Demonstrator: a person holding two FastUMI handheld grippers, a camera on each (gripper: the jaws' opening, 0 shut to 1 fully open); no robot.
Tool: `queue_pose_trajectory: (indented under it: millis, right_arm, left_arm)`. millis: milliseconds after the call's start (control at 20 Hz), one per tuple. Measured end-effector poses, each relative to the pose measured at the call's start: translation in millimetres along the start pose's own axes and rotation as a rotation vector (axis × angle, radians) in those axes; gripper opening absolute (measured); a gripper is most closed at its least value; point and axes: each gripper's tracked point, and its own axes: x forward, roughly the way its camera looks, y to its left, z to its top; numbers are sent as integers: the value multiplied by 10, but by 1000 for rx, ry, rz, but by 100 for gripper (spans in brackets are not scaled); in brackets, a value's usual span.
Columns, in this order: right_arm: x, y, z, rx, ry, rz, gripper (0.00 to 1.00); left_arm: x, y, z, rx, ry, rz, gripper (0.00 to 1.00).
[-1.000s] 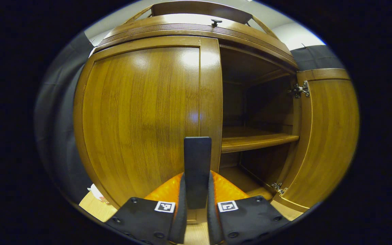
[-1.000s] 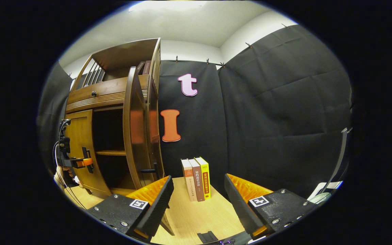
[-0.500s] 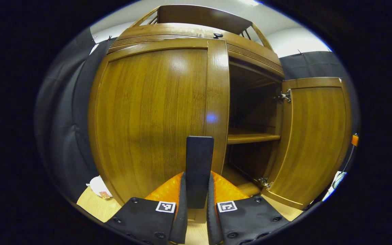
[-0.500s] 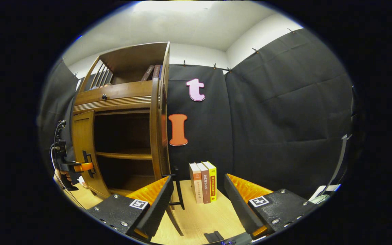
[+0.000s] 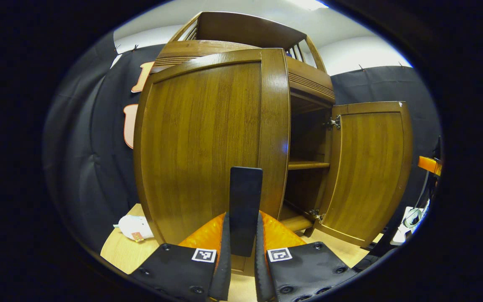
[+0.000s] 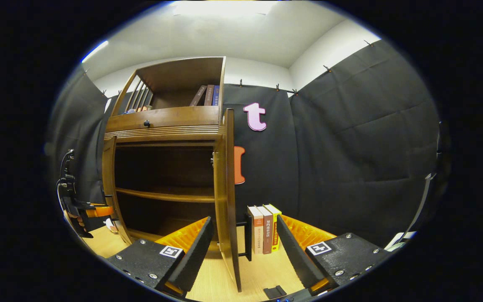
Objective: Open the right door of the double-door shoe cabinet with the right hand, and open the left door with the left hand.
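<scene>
In the left gripper view, my left gripper is shut on the dark upright handle of the wooden shoe cabinet's left door. That door stands swung out from the cabinet. The right door is wide open, showing a shelf inside. In the right gripper view, my right gripper is open, and the right door appears edge-on between its fingers, a little ahead, with its handle on the outer face. At the far left, the left gripper sits at the left door.
Three books stand on the wooden table to the right of the cabinet. More books lean in the open top shelf. A small white object lies on the table left of the cabinet.
The left door has swung further open with my left gripper on its handle. In the right gripper view the right door has turned edge-on, and more of the cabinet's inside shows.
</scene>
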Motion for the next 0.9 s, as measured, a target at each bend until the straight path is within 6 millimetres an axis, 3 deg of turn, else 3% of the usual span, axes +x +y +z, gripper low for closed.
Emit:
queue_pose_trajectory:
  millis: [550, 650, 750, 900]
  right_arm:
    - [-34, 501, 21, -10, -10, 84, 92]
    - [-30, 574, 10, -9, -7, 96, 98]
    - [-28, 647, 21, -7, -7, 111, 98]
    - [-3, 788, 26, -8, -10, 130, 98]
  left_arm:
    - [-575, 404, -13, 17, 5, 44, 30]
    - [-673, 468, 9, 23, 6, 62, 30]
    - [-761, 555, 31, 28, 8, 83, 23]
    - [-890, 702, 26, 45, 2, 101, 23]
